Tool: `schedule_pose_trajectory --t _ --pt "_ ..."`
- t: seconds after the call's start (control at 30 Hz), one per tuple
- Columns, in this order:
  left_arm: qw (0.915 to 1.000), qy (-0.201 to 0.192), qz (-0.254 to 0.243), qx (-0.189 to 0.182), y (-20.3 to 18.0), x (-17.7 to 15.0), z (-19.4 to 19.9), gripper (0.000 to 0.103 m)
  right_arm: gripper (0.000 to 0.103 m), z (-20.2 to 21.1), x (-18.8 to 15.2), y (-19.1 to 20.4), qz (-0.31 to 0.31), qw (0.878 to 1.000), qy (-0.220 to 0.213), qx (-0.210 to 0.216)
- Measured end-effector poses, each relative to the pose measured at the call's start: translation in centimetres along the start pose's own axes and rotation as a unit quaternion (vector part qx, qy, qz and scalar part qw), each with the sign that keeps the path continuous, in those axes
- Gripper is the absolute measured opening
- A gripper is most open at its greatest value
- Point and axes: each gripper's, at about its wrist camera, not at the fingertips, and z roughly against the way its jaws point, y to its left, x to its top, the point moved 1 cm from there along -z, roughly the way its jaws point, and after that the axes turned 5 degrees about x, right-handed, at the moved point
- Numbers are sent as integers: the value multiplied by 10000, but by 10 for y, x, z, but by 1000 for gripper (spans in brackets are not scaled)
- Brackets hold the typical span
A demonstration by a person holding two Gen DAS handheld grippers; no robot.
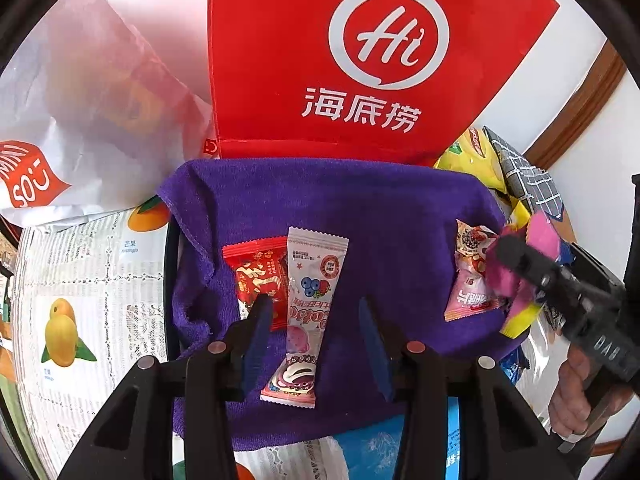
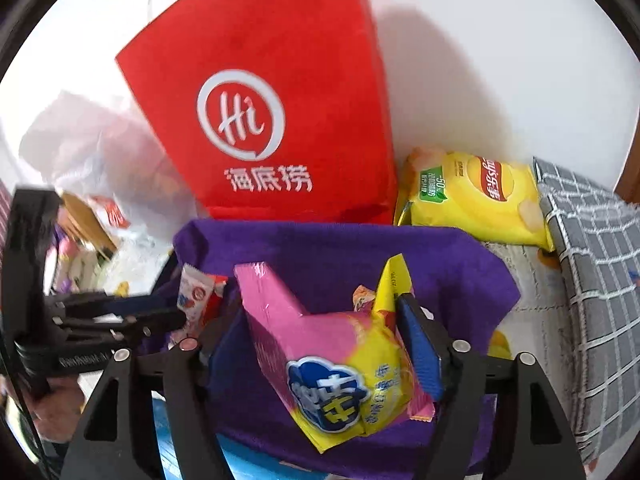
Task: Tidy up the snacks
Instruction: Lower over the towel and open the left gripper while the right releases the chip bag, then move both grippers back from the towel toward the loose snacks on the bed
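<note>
A purple cloth (image 1: 360,216) lines a container in front of me. On it lie a long white and pink snack pack (image 1: 306,312) and a small red pack (image 1: 260,276). My left gripper (image 1: 314,320) is open, its blue pads either side of the white pack, just above it. At the cloth's right edge lie a pale pink pack (image 1: 472,296) and a small candy (image 1: 472,240). My right gripper (image 2: 320,344) is shut on a pink and yellow snack bag (image 2: 340,364) and holds it over the cloth (image 2: 340,248); it also shows in the left wrist view (image 1: 520,276).
A red paper bag (image 1: 360,56) stands behind the cloth against the wall. A white plastic bag (image 1: 80,120) lies at the left on a fruit-print tablecloth (image 1: 80,280). A yellow chips bag (image 2: 476,196) and a grey checked cushion (image 2: 592,264) lie at the right.
</note>
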Motion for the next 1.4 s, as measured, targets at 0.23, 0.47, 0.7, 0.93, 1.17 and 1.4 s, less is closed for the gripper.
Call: schedule_pose_trajectory --t 0.23,0.47,0.7,0.93,1.17,1.4 --pt "9999 -122 -20 -64 3 -1 16 45 82 2 8 14 86 9999 -15 104" --pt "9995 -298 10 -138 12 0 36 45 82 12 12 29 201 9998 -25 -20" --pt "9987 -446 -77 -223 2 -2 53 45 82 62 -1 23 179 9980 -453 -394" --pt "9964 -761 -287 -233 -20 -8 85 47 80 110 -35 5 33 9940 -540 -947" --pt "9942 -990 -370 -203 -33 -29 119 48 79 149 -80 -10 -112 9891 -630 -1325" --pt "9939 -1052 -318 11 -22 -70 137 51 72 170 -121 -31 -604 9889 -539 -1244"
